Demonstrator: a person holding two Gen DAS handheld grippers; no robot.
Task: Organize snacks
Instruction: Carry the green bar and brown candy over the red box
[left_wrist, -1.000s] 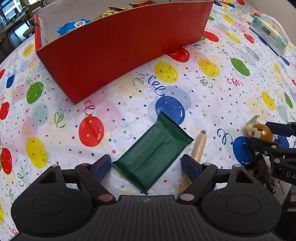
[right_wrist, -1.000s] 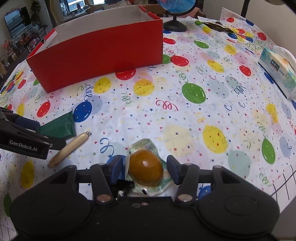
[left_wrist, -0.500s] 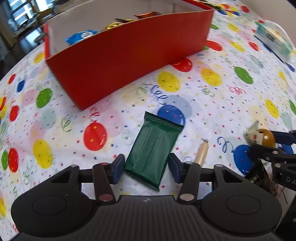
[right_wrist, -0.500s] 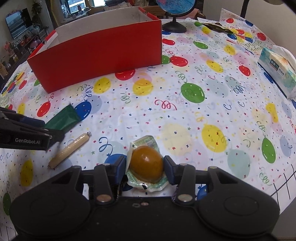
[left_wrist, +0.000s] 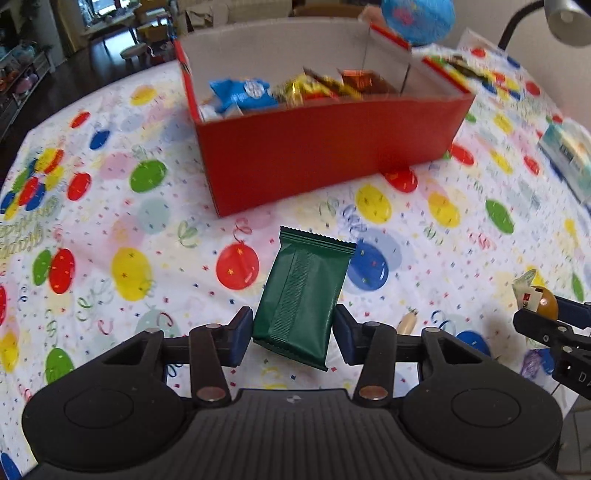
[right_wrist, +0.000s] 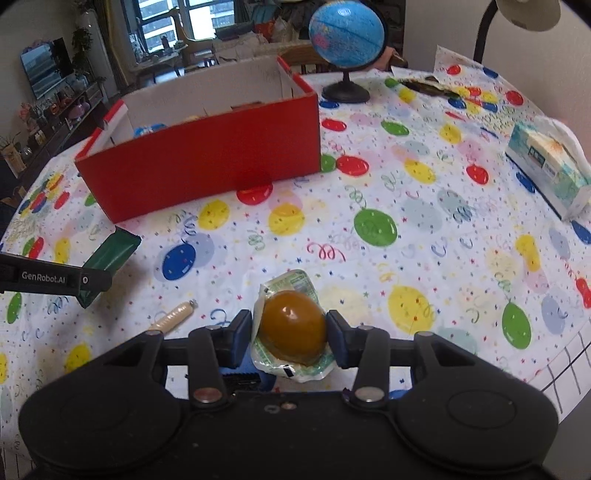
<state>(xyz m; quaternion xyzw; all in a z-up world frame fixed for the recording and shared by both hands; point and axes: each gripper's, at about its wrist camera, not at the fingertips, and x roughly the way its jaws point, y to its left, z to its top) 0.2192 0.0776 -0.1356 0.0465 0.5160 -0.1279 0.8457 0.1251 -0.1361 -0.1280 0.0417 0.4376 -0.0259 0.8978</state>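
Observation:
My left gripper (left_wrist: 293, 334) is shut on a dark green snack packet (left_wrist: 304, 295) and holds it lifted above the balloon tablecloth; it also shows in the right wrist view (right_wrist: 109, 260). My right gripper (right_wrist: 290, 338) is shut on a brown packaged egg (right_wrist: 293, 328) in a clear and green wrapper, also lifted. The red snack box (left_wrist: 332, 147) stands ahead, open at the top, with blue, yellow and brown packets inside. It shows in the right wrist view (right_wrist: 207, 170) too. A thin beige sausage stick (right_wrist: 173, 315) lies on the cloth between the grippers.
A tissue box (right_wrist: 546, 170) sits at the right edge of the table. A blue globe (right_wrist: 345, 48) on a black stand is behind the red box. A lamp (right_wrist: 524, 14) rises at the far right. The table's round edge curves close on both sides.
Both grippers have risen from the table with their snacks. The left gripper closed on the green packet and lifted it, and the box's inside has come into view.

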